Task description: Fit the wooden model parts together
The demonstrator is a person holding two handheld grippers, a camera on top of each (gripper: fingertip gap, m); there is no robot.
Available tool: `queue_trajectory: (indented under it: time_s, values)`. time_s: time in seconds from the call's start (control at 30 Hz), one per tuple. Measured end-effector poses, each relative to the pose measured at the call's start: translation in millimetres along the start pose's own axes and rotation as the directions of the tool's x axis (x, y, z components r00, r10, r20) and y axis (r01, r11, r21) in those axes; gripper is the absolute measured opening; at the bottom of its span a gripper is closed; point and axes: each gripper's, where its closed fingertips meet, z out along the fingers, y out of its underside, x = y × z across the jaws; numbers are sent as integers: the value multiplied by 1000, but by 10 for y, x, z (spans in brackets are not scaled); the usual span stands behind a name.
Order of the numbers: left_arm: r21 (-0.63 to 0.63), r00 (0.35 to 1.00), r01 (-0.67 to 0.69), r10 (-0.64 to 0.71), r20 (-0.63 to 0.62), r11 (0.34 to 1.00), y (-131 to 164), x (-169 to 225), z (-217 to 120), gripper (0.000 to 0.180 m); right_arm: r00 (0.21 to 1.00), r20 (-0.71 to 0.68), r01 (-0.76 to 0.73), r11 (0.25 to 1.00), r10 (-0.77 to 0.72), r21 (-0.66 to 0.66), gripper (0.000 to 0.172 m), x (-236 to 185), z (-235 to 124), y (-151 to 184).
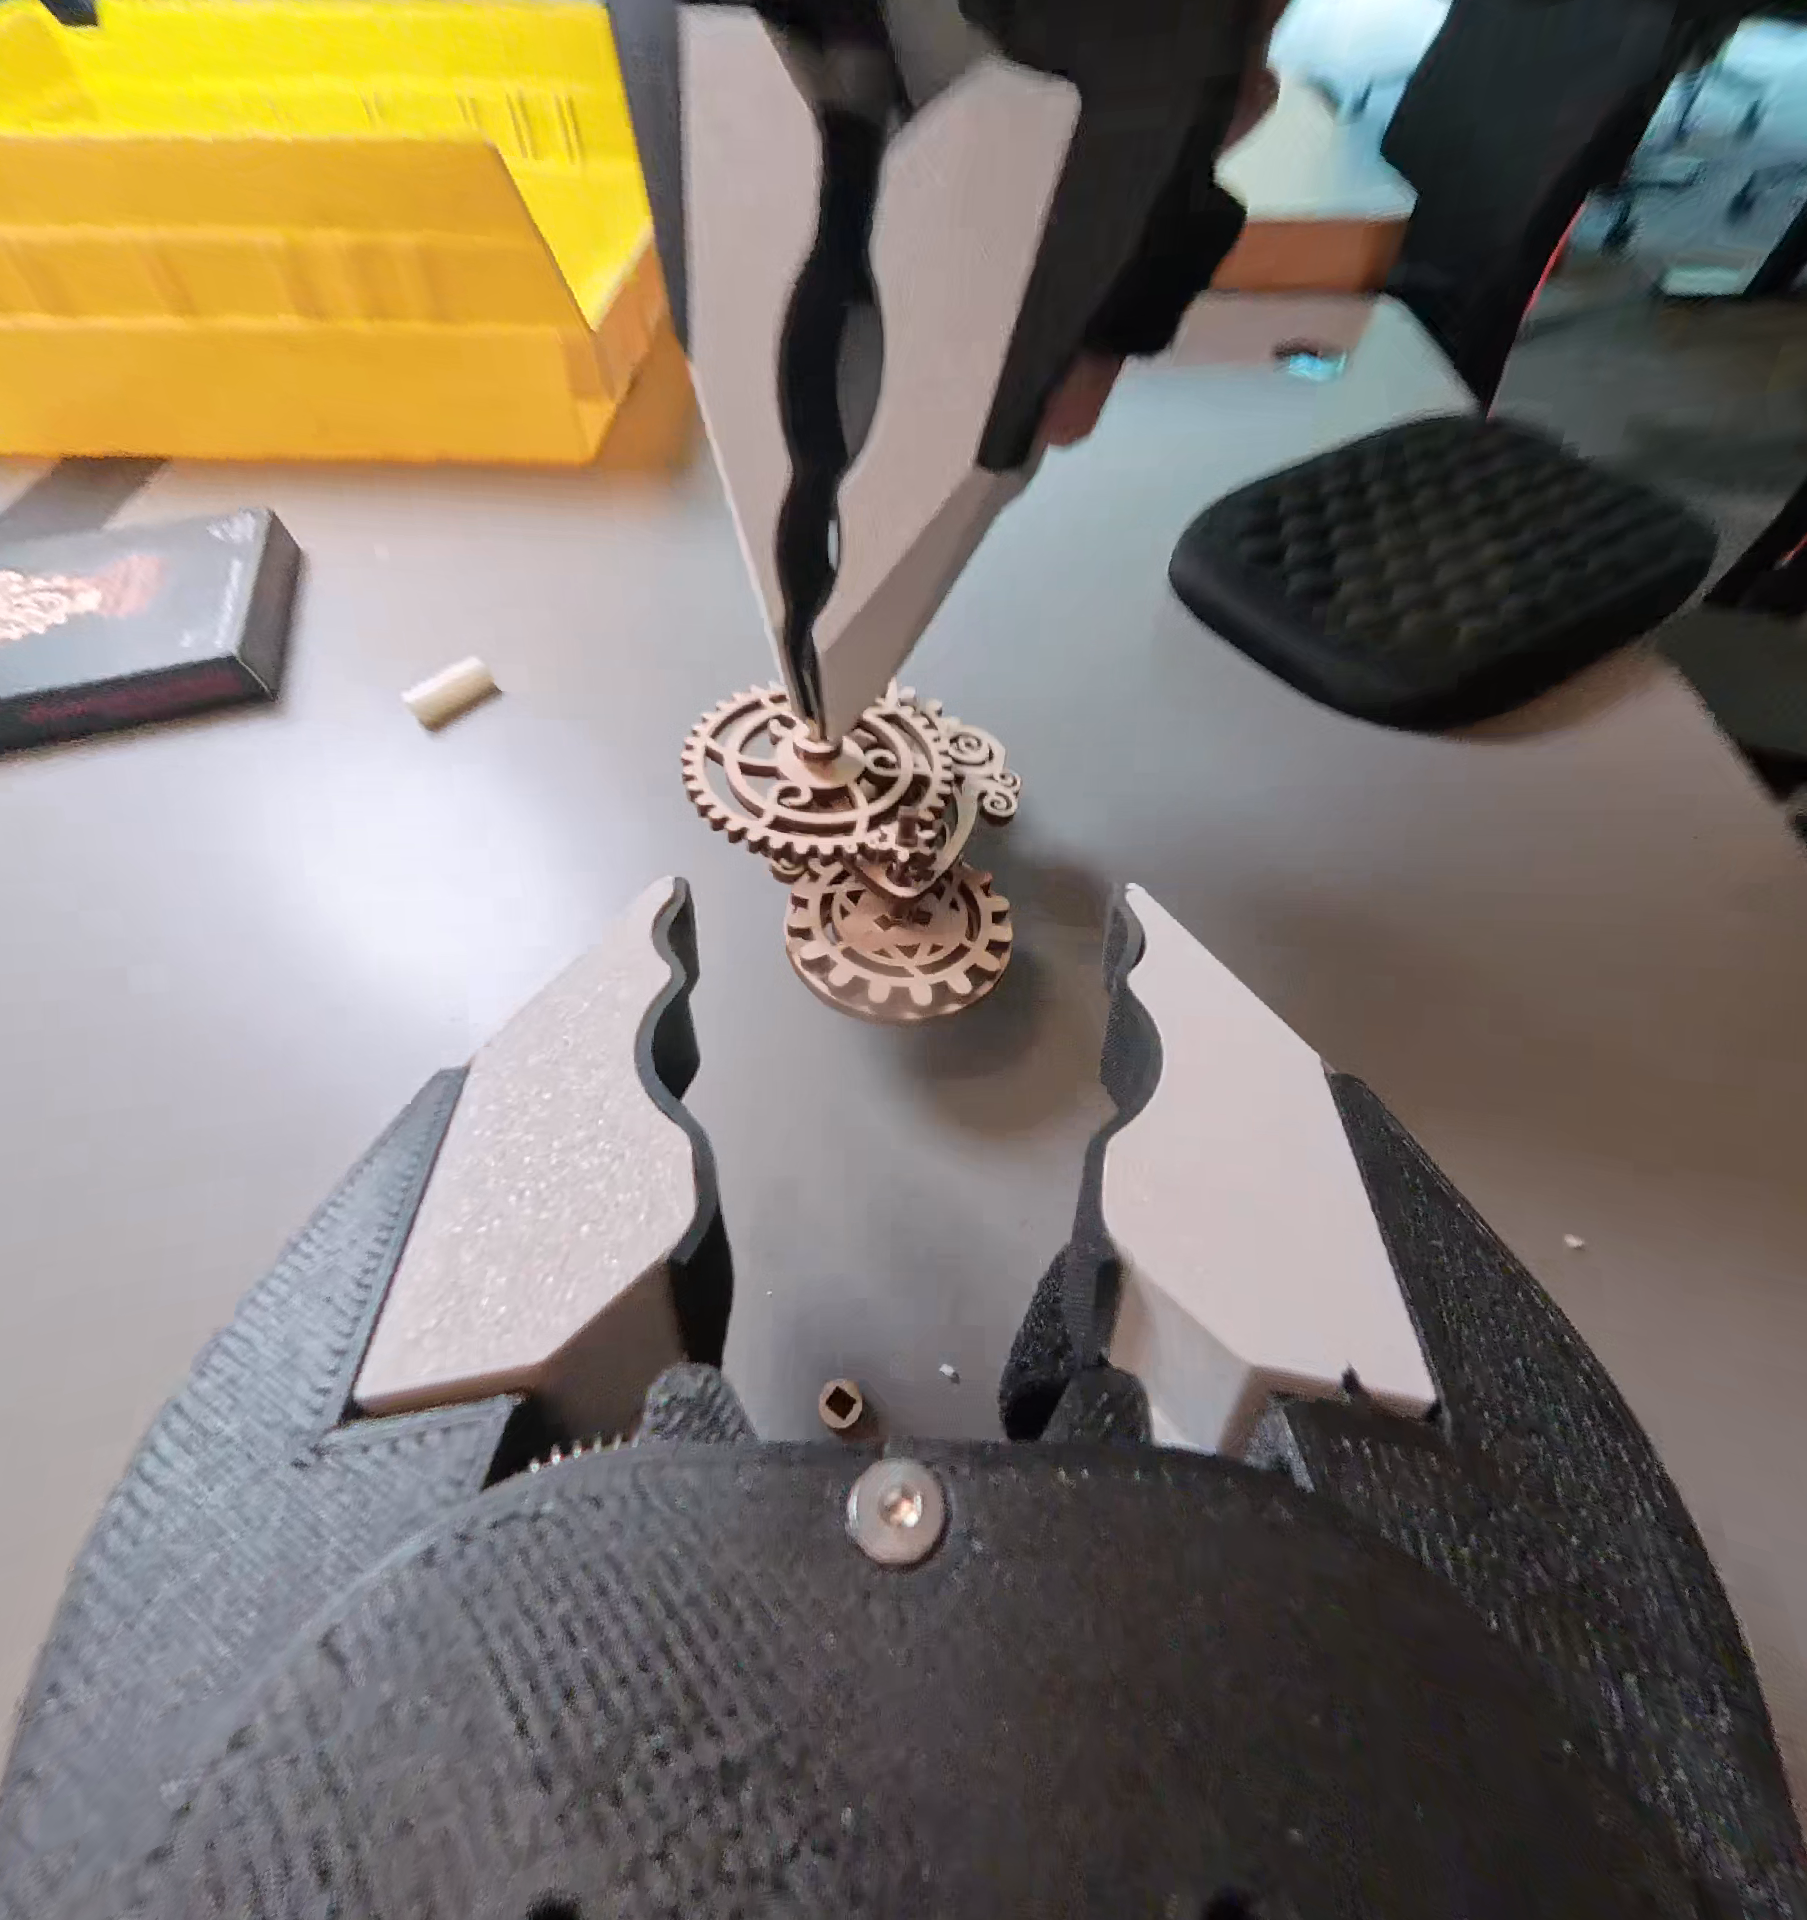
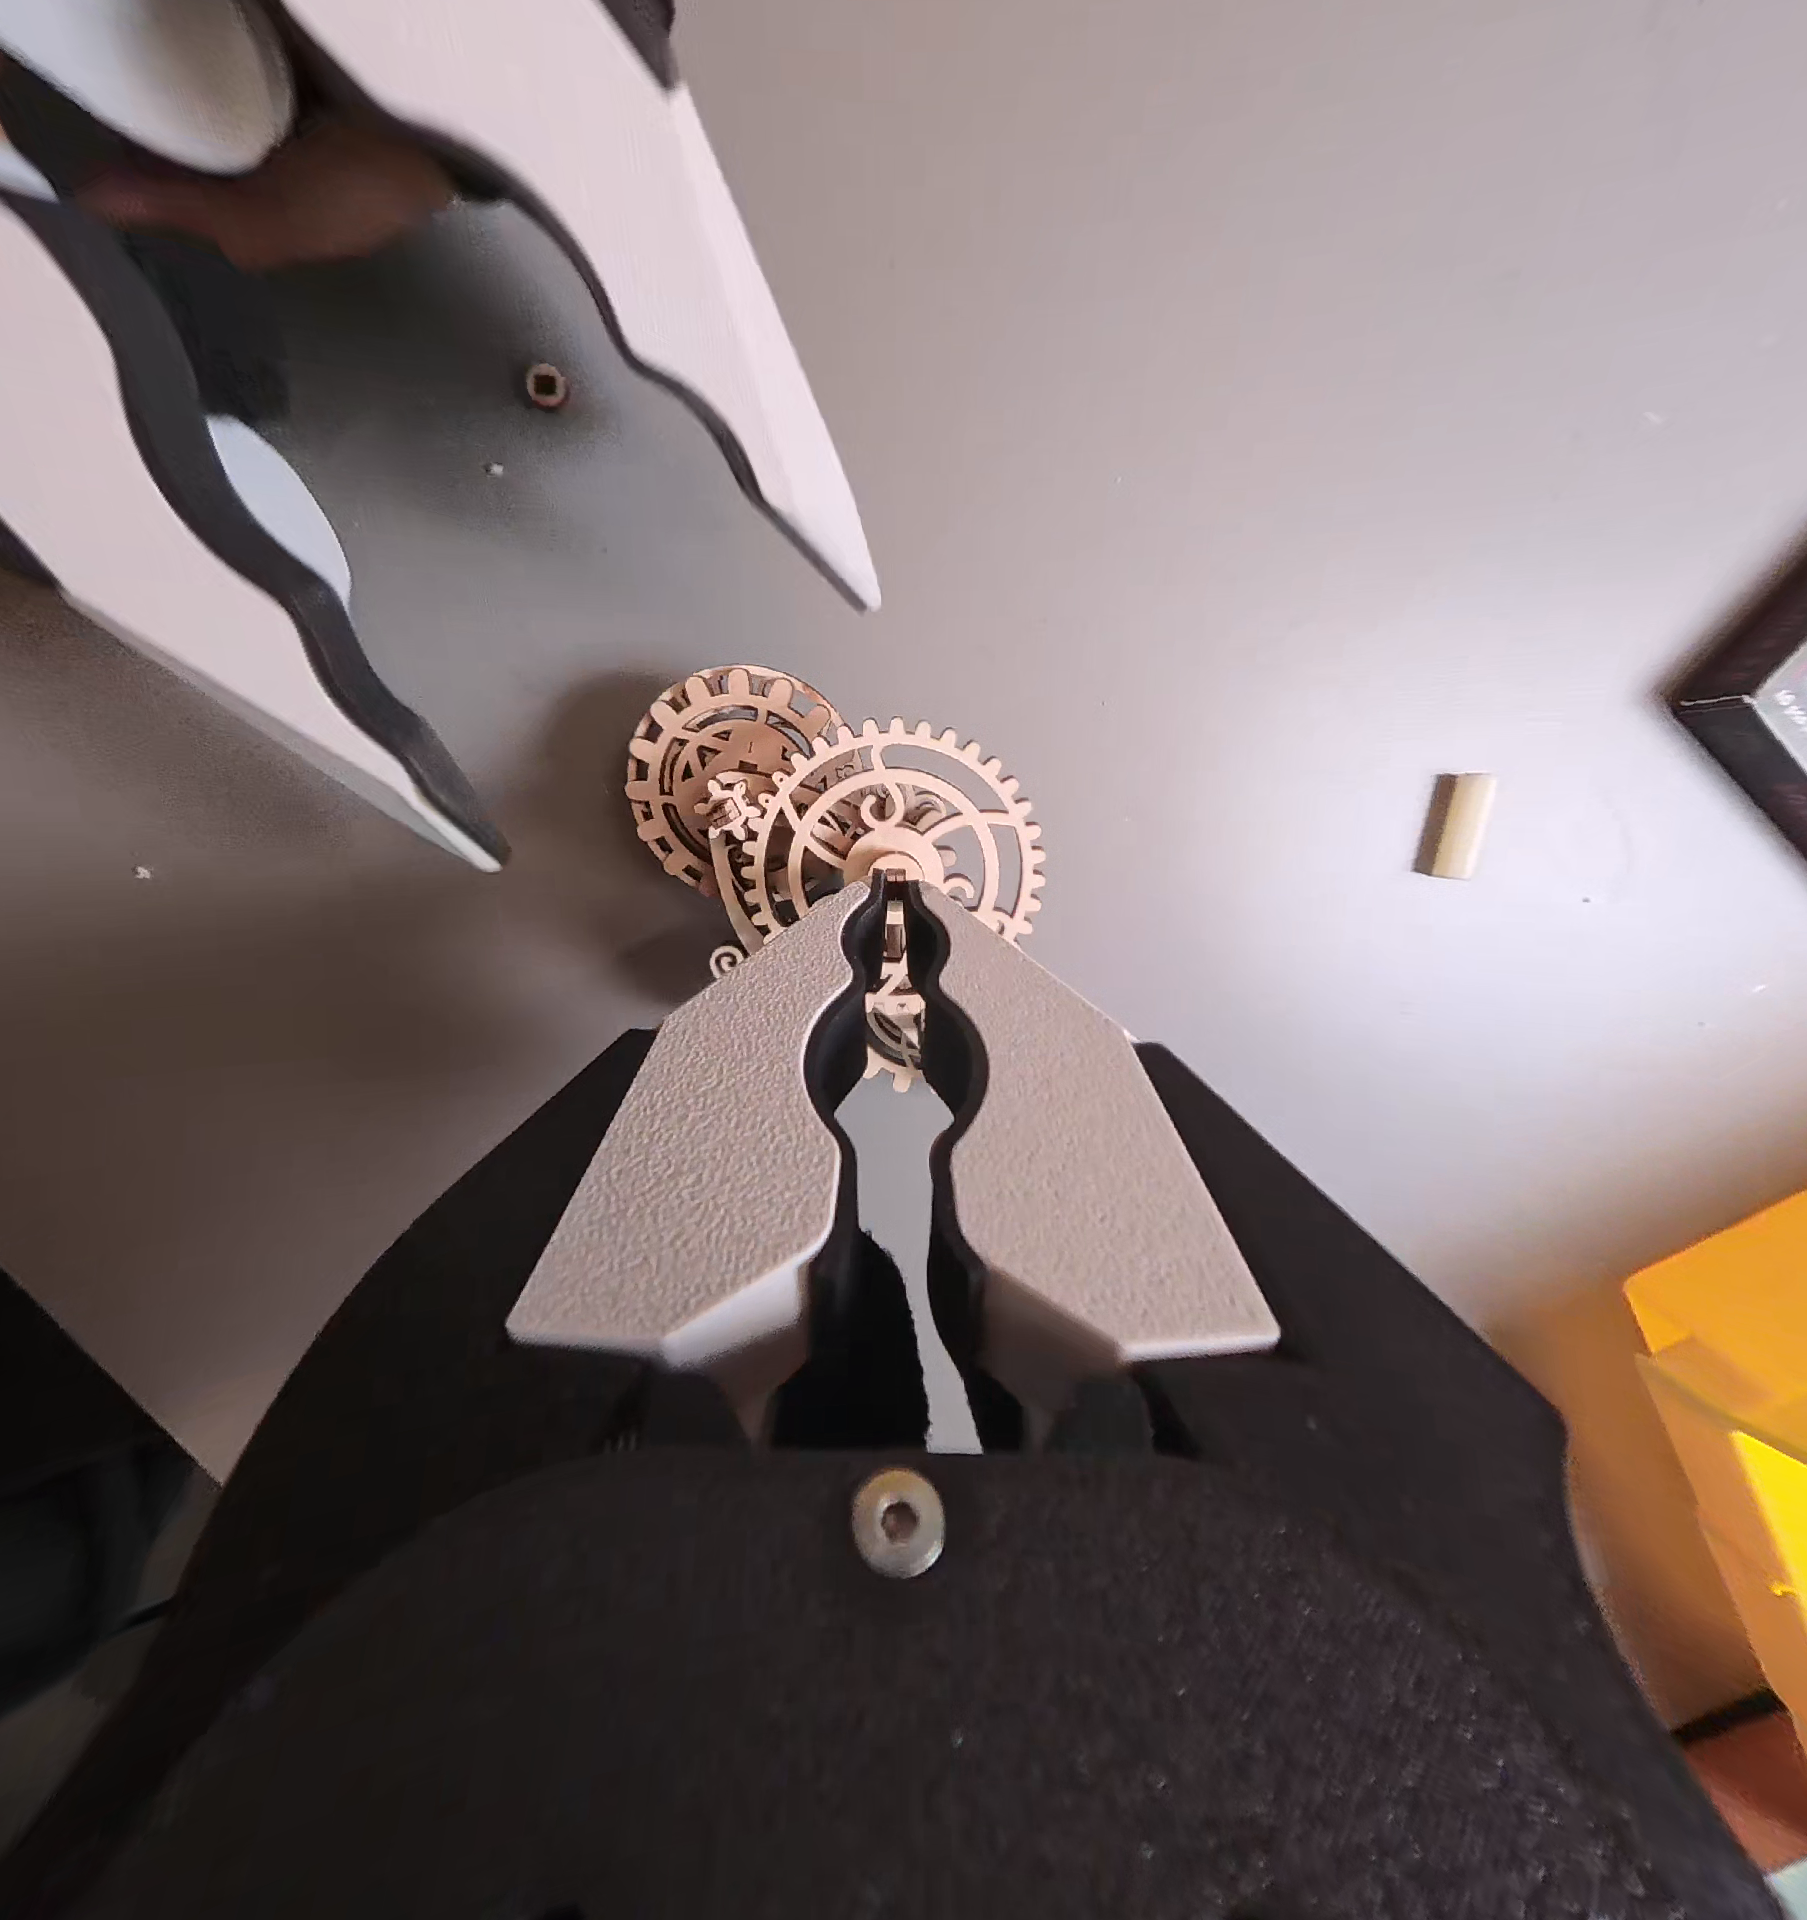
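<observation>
Wooden model (image 1: 845, 831), pale laser-cut plywood: large toothed gear wheel (image 2: 899, 831) with scrollwork on top, smaller round gear-patterned base (image 1: 897, 961) below. Base rests on grey tabletop (image 1: 255, 935), roughly mid-table. Assembly leans; top gear sits off to one side of the base rather than squarely over it.

Right gripper (image 2: 891, 881), grey fingers with black wavy pads, comes down from above. Fingertips narrowed to almost nothing, pinched on the small peg at the hub of the top gear. Pads pressed to the peg on both sides in the right wrist view; the left wrist view shows the same tips meeting at the hub.

Left gripper (image 1: 904, 904) low over the table, near side of the model. Jaws spread wide. Model stands just beyond and between the two tips, touching neither pad. Nothing gripped.

Loose on the table: short cream-coloured cylinder (image 1: 452, 691) left of the model, apart from it; small brown wooden bush with a square hole (image 1: 839, 1405) close under the left gripper's body. Dark flat box (image 1: 109, 623) at left edge. Yellow plastic bin (image 1: 275, 229) at far left. Black quilted seat pad (image 1: 1439, 561) off the table's right edge.
</observation>
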Motion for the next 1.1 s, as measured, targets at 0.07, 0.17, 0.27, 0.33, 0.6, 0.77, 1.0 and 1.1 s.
queue_trajectory:
  time_s: [0.07,0.17,0.27,0.33,0.6,0.77,1.0,1.1]
  values:
    - [-95,999,-41,43,16,995,145,23,123,78,1000,-2,-12,1000,12,-4,1,7,24,-9]
    - [-204,994,-90,101,47,975,282,-40,226,70,999,25,-29,999,30,-13,1,-11,19,3]
    - [-217,991,-114,126,42,969,321,-85,197,59,999,47,-23,999,24,-27,1,-51,7,45]
    - [-211,992,-111,122,39,971,344,-118,137,56,998,60,0,999,2,-37,1,-94,-3,74]
    - [-189,991,-39,62,120,981,356,-367,10,43,984,89,163,983,-155,-83,0,-204,-22,110]
    - [-171,992,-36,55,110,985,339,-357,-13,43,979,82,193,977,-186,-95,0,-162,45,108]
    - [-170,992,-47,66,105,984,342,-331,-29,47,997,43,67,998,-68,20,18,-58,-105,90]
    - [-176,992,-57,76,103,983,342,-323,-8,51,1000,21,0,998,-2,57,27,-70,-15,157]
